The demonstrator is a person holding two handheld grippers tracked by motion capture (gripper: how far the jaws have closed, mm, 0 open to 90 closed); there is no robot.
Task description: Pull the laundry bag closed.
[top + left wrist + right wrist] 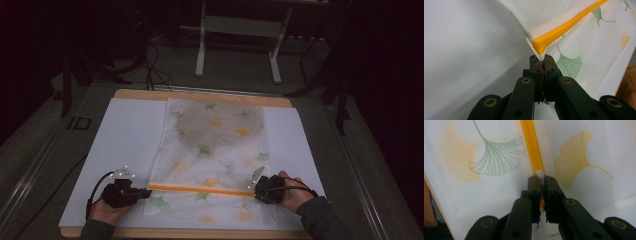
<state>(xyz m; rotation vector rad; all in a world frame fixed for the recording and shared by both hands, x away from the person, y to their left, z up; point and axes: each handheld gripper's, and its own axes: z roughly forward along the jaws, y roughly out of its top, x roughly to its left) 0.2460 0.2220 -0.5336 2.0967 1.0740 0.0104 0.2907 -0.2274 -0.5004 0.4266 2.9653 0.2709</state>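
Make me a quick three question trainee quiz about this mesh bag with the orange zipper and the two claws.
1. True or false: the left claw is shut on the end of the orange zipper.
2. What print decorates the mesh bag? A) stripes B) ginkgo leaves C) dots
3. What does the bag lie on?

Key:
1. True; its jaws pinch the zipper's end at the bag's corner.
2. B.
3. A white sheet over a wooden table. The right claw pinches the zipper's other end.
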